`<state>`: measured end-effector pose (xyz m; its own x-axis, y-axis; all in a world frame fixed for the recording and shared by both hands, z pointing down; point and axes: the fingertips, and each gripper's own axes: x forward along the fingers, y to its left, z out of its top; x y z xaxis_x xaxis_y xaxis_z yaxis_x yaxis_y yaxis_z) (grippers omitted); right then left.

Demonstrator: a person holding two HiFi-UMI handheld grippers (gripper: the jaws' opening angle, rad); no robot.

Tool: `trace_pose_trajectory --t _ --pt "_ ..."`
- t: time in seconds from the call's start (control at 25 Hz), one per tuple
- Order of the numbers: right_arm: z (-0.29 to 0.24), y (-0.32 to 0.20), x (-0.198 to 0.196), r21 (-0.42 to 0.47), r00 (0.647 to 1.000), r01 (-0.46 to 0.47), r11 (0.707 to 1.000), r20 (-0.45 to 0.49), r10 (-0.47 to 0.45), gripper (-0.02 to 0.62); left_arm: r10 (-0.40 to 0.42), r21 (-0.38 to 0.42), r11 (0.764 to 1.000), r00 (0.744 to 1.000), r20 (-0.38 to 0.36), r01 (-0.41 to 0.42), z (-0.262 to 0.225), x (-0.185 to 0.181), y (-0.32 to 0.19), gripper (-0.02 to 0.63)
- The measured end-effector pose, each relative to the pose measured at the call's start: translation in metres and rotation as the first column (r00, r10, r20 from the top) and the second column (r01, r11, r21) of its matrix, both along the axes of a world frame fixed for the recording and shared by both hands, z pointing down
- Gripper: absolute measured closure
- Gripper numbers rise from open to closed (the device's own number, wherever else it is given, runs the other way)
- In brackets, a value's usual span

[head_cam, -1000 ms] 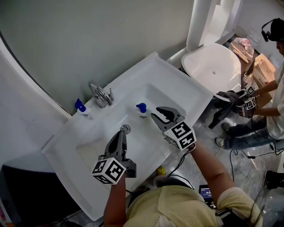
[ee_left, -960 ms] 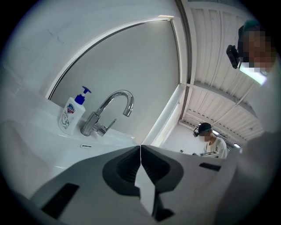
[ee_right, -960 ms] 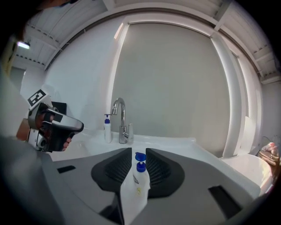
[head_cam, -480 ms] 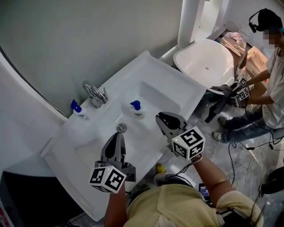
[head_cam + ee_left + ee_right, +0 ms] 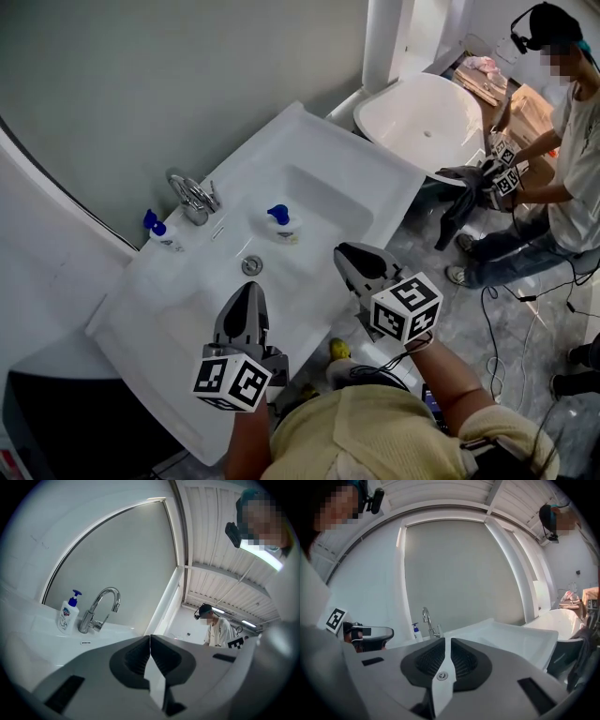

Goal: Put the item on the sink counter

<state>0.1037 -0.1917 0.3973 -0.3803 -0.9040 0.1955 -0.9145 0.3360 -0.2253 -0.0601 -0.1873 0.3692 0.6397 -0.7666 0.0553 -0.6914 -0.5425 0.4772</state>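
Observation:
A white soap bottle with a blue pump stands upright in the basin of the white sink counter, in front of the chrome faucet. A second such bottle stands on the counter left of the faucet; the left gripper view also shows this bottle beside the faucet. My right gripper hangs over the sink's front edge, apart from the basin bottle; its jaws have just been closing, with nothing between them. My left gripper is shut and empty over the front rim.
A round drain lies in the basin. A second white basin stands to the right. Beyond it another person holds a dark cloth in grippers. Cables trail on the marble floor.
Both grippers have drawn back from the basin toward the sink's front edge. The right jaws, open near the basin bottle a second ago, are now shut. The bottle stays put.

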Motion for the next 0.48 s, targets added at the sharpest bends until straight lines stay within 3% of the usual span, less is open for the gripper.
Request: trace_pose_trajectory --t 0.2,0.48 --pt "0.002 0.012 -0.001 -0.032 0.998 -0.021 0.999 0.064 0.024 0.545 0.010 0.001 1.000 0.999 0.042 -0.010 0.005 0.000 0.009 0.568" --pt "0.008 0.029 -0.012 -0.042 0.998 -0.043 0.998 0.046 0.045 0.554 0.022 -0.012 1.000 0.998 0.064 -0.021 0.015 0.001 0.020 0.568"
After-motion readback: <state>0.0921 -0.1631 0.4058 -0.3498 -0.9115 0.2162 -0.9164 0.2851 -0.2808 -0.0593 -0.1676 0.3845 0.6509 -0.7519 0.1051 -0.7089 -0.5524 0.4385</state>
